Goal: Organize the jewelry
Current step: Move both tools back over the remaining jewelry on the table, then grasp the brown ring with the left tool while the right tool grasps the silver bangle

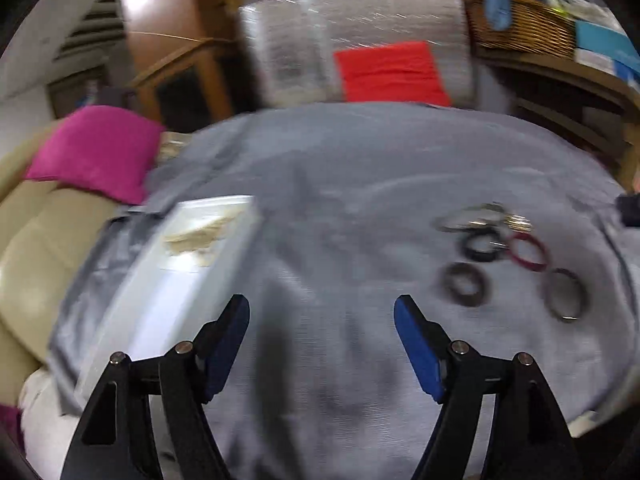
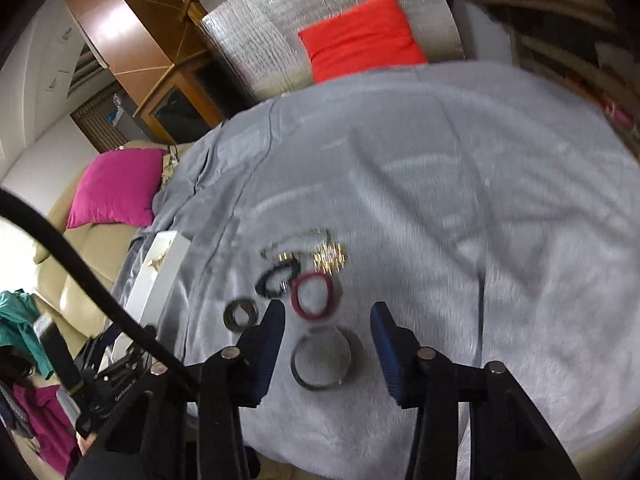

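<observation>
Several bangles lie in a loose group on the grey cloth (image 1: 340,184): a black one (image 1: 480,244), a red one (image 1: 528,252), a dark brown one (image 1: 466,284) and a grey metal one (image 1: 564,294), with a silver chain (image 1: 476,216) behind them. My left gripper (image 1: 322,308) is open and holds nothing, between the bangles and a white tray (image 1: 160,300) holding a beige piece (image 1: 200,236). My right gripper (image 2: 328,314) is open over the grey bangle (image 2: 322,360), not touching it, with the red bangle (image 2: 314,294) just beyond its tips. The black bangle (image 2: 278,278), gold cluster (image 2: 330,260) and tray (image 2: 160,276) lie further off.
A pink cushion (image 1: 96,152) rests on a beige sofa (image 1: 36,248) to the left. Behind the cloth stand a silver foil mat (image 1: 360,20) and a red cushion (image 1: 392,72). A wicker basket (image 1: 524,24) sits back right. A black cable (image 2: 80,272) crosses the right wrist view.
</observation>
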